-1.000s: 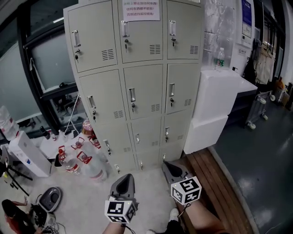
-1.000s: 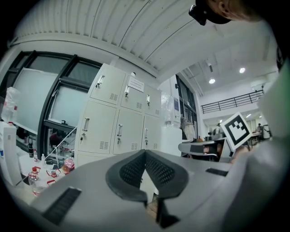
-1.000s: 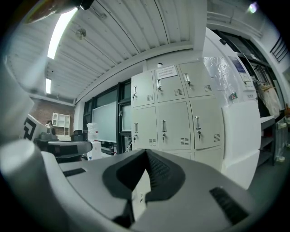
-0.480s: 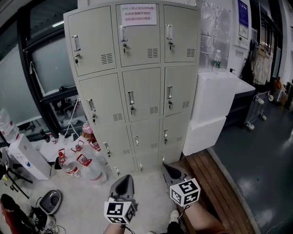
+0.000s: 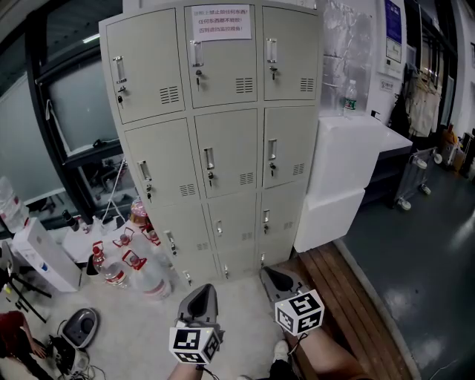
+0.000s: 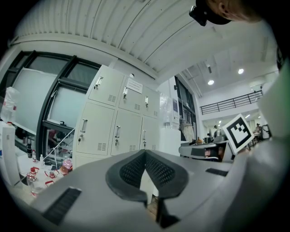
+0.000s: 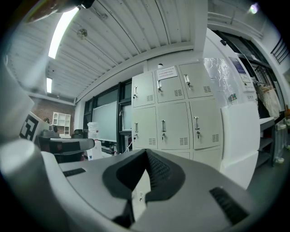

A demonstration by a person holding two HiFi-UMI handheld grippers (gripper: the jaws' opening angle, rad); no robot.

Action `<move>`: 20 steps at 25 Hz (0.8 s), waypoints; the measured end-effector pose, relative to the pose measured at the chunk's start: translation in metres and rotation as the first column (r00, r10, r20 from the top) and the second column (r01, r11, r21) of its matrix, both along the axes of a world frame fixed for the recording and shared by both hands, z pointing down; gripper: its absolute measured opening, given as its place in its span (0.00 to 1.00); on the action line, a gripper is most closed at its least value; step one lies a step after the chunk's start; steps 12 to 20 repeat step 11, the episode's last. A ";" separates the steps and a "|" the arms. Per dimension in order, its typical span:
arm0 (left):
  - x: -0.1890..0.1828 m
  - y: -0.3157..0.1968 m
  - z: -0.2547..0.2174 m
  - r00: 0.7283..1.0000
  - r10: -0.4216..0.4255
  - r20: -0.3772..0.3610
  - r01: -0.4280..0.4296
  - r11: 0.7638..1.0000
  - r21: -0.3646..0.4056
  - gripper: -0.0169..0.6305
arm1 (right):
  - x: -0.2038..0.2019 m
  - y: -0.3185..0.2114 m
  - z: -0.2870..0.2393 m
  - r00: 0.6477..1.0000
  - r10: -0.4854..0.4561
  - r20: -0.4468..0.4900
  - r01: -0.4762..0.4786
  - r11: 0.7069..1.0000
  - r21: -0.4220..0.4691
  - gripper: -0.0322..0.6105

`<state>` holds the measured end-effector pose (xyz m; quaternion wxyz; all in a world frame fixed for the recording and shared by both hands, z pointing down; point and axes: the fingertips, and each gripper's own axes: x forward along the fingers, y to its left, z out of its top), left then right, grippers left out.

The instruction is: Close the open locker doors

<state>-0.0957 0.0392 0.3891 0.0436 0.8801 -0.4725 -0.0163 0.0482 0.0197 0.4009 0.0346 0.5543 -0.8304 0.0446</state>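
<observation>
Locker doors point(image 5: 226, 141): grey steel bank of three columns, long axis upright, upper centre of head view. All doors in sight lying flush, none plainly ajar; lowest row too foreshortened to judge. Handles point(image 5: 210, 157) at left edge of each door. Paper notice point(image 5: 220, 23) on top middle door.

Placed up-frame of both grippers, well apart from either.

Left gripper point(image 5: 202, 291): bottom centre, jaws pressed together, nothing between, below middle column.

Right gripper point(image 5: 273, 274): just to its right, jaws likewise pressed together and empty, below right column, by judgement marginally nearer the bank.

Head view alone: bottom rows, water jugs point(image 5: 141, 271) at lower left, white foam blocks point(image 5: 345, 159) against right flank. Gripper views: upper rows only, lower ones masked by own jaws.
</observation>
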 end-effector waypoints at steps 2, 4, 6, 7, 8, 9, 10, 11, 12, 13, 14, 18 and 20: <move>0.000 0.000 0.000 1.000 -0.002 -0.001 0.002 1.000 0.003 0.03 | 0.000 0.000 0.000 1.000 -0.002 -0.001 0.002 1.000 0.000 0.05; 0.001 0.001 0.000 1.000 -0.002 -0.001 0.002 1.000 0.003 0.03 | 0.000 0.001 0.000 1.000 -0.004 0.000 0.004 1.000 0.001 0.05; 0.001 0.002 0.000 1.000 -0.002 -0.002 0.002 1.000 0.003 0.03 | 0.000 0.002 0.000 1.000 -0.005 -0.001 0.005 1.000 0.002 0.05; 0.002 0.003 0.000 1.000 -0.001 -0.002 0.001 1.000 0.004 0.03 | 0.000 0.003 0.000 1.000 -0.006 -0.002 0.006 1.000 0.002 0.05; 0.002 0.003 -0.001 1.000 -0.001 -0.002 0.001 1.000 0.005 0.03 | 0.000 0.003 0.000 1.000 -0.006 -0.003 0.006 1.000 0.003 0.05; 0.002 0.003 -0.001 1.000 -0.001 -0.001 0.001 1.000 0.006 0.03 | 0.000 0.003 0.000 1.000 -0.006 -0.003 0.006 1.000 0.003 0.05; 0.002 0.004 -0.001 1.000 -0.001 -0.001 0.001 1.000 0.007 0.03 | 0.000 0.003 0.000 1.000 -0.007 -0.004 0.007 1.000 0.003 0.05; 0.002 0.004 -0.001 1.000 -0.001 0.000 0.001 1.000 0.008 0.03 | 0.000 0.003 0.000 1.000 -0.007 -0.004 0.007 1.000 0.003 0.05; 0.002 0.004 -0.001 1.000 -0.001 0.000 0.001 1.000 0.008 0.03 | 0.000 0.003 0.000 1.000 -0.007 -0.004 0.007 1.000 0.003 0.05; 0.002 0.004 -0.001 1.000 -0.001 0.000 0.001 1.000 0.008 0.03 | 0.000 0.003 0.000 1.000 -0.007 -0.004 0.007 1.000 0.003 0.05; 0.002 0.004 -0.001 1.000 -0.001 0.000 0.001 1.000 0.008 0.03 | 0.000 0.003 0.000 1.000 -0.007 -0.004 0.007 1.000 0.003 0.05; 0.002 0.004 -0.001 1.000 -0.001 0.000 0.001 1.000 0.008 0.03 | 0.000 0.003 0.000 1.000 -0.007 -0.004 0.007 1.000 0.003 0.05; 0.002 0.004 -0.001 1.000 -0.001 0.000 0.001 1.000 0.008 0.03 | 0.000 0.003 0.000 1.000 -0.007 -0.004 0.007 1.000 0.003 0.05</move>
